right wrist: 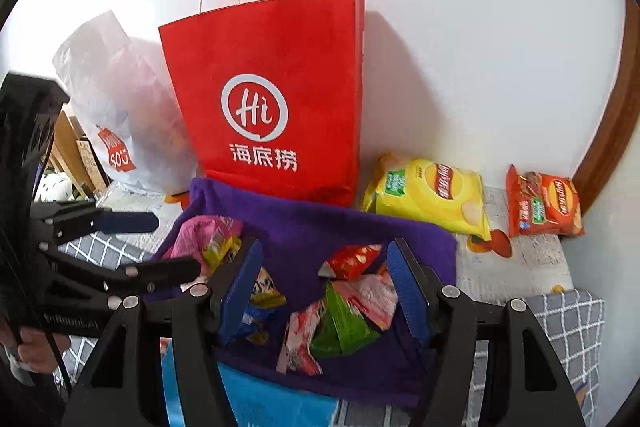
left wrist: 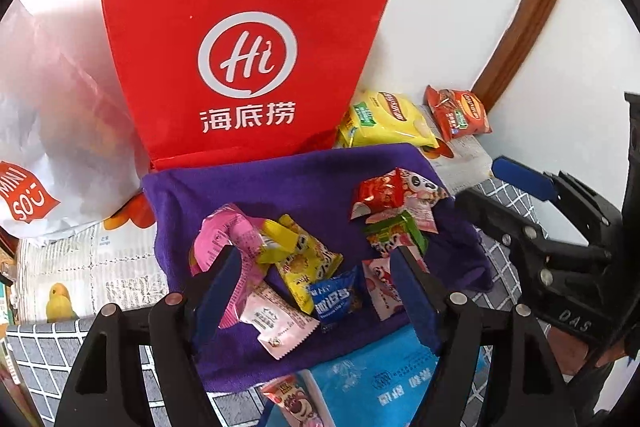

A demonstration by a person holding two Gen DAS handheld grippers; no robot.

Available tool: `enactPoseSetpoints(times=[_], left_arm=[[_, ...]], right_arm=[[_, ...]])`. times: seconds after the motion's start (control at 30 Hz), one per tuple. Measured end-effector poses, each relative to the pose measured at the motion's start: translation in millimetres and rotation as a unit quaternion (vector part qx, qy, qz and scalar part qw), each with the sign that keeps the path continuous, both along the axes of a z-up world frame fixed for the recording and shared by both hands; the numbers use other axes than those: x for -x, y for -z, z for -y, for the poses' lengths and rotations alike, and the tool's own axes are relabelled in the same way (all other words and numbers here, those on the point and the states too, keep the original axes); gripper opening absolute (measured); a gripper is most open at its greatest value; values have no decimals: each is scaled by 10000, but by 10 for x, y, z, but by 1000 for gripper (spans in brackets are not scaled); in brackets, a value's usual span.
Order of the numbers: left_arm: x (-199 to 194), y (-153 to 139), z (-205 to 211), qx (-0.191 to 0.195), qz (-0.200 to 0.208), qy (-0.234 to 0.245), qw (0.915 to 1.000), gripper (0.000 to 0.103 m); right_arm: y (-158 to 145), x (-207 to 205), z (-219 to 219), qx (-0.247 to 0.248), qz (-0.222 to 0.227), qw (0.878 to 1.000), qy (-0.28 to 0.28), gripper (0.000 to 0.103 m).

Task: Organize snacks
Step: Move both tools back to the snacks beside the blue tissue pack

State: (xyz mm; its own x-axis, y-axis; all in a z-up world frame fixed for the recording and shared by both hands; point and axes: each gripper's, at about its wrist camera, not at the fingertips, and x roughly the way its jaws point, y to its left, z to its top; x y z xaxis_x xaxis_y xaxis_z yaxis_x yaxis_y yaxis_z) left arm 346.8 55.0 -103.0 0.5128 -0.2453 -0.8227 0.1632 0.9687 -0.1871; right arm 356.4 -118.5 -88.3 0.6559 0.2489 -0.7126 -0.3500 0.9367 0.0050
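Several small snack packets lie on a purple cloth (left wrist: 304, 179) (right wrist: 320, 227). My left gripper (left wrist: 320, 255) is open above a yellow packet (left wrist: 304, 263), a blue packet (left wrist: 336, 297) and a pink packet (left wrist: 234, 247). My right gripper (right wrist: 324, 259) is open above a red packet (right wrist: 350, 261) and a green packet (right wrist: 344, 323). The same red packet (left wrist: 380, 195) and green packet (left wrist: 394, 233) show in the left wrist view. A red paper bag (left wrist: 248, 39) (right wrist: 272, 99) stands upright behind the cloth.
A yellow chip bag (left wrist: 384, 125) (right wrist: 432, 195) and an orange chip bag (left wrist: 458, 113) (right wrist: 544, 203) lie by the wall at right. A white plastic bag (left wrist: 52, 131) (right wrist: 120, 107) stands at left. A blue pack (left wrist: 376, 383) lies at the near edge.
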Motion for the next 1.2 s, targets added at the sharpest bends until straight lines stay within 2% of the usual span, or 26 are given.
enactPoseSetpoints(times=[0.2,0.57,0.8,0.93,1.2], left_arm=[[110,-145,116,-65,-20,93,9999,75],[573,-671,285,44,491,439,9978,75],[832,-634,263,-118,361,403,9985,75],[1019,-595,133,-162,324,261,9990,75],[1375,-311,-184,-254,160,-238,9993,75]], right_arm=[[-21,312,176,-109,-212,9994,258,65],[-35,1010,345,41,-313,9971,693,65],[82,1328,418,-35,-480,9954,826,64],[118,1469,399,8,-433,9956,829,58],[198,1682,377,-326,-547,9958,660,58]])
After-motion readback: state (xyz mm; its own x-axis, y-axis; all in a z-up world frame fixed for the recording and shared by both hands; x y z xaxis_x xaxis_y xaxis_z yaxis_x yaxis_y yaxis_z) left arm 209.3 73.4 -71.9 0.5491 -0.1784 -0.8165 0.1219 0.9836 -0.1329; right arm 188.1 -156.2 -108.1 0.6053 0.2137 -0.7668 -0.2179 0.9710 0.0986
